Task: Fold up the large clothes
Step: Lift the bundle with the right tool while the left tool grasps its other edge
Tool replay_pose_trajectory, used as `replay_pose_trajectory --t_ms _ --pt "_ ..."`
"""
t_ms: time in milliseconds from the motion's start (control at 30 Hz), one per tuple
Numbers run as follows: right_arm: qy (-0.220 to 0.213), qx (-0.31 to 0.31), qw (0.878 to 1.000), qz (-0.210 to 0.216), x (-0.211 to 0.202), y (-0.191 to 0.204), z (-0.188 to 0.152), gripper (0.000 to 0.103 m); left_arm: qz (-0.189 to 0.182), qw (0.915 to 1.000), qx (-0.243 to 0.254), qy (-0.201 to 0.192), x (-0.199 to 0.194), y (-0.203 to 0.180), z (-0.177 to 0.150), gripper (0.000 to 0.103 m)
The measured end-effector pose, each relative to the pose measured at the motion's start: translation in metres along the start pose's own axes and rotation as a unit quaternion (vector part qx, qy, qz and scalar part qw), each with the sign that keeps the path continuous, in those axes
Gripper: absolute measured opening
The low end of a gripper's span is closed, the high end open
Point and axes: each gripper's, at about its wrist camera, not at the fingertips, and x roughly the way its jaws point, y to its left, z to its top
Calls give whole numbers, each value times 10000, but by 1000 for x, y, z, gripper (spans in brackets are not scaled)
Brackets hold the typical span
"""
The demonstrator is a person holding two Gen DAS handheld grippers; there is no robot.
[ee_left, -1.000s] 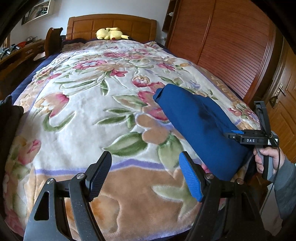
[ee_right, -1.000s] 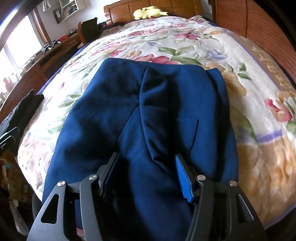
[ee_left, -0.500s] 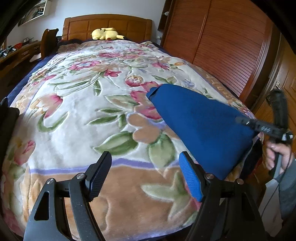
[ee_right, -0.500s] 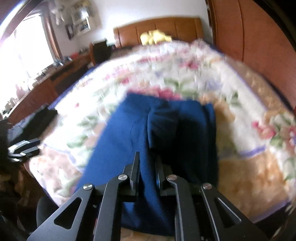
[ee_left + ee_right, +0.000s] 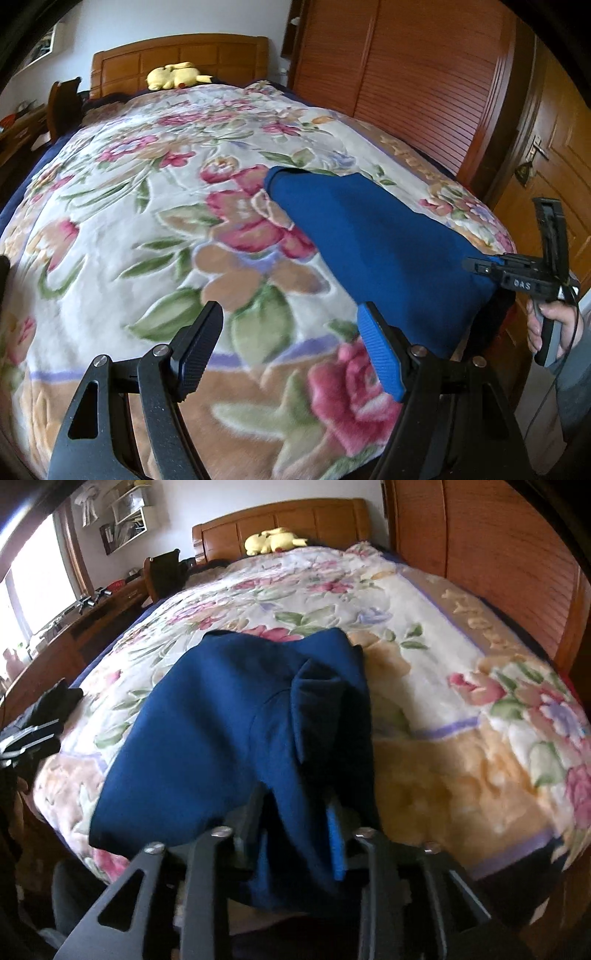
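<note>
A dark blue garment lies folded lengthwise on the flowered blanket, its near end reaching past the foot of the bed. My right gripper has a thick fold of that near end between its jaws, which are opening; the cloth still hangs from them, raised off the bed. In the left wrist view the right gripper is at the garment's lifted corner, with a hand on its handle. My left gripper hovers open over the blanket, left of the garment, with nothing between its fingers.
A yellow plush toy rests at the wooden headboard. A slatted wardrobe and a door run close along the right side. Dark clothes lie at the bed's left corner beside a desk.
The right gripper closed tight on the garment's near end, drew it back and up, and its jaws have since widened. The left gripper slid sideways along the foot of the bed, staying open.
</note>
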Motion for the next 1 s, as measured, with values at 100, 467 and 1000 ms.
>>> replay_pose_trajectory --t_ms 100,467,1000 --pt "0 -41 9998 -194 -1 -3 -3 59 -19 9999 104 -6 13 -8 12 76" --pt "359 293 9988 -151 11 -10 -10 79 7 9993 381 -47 92 -17 83 76" --pt "342 230 9985 351 52 -11 -18 80 330 9984 299 360 195 5 134 76"
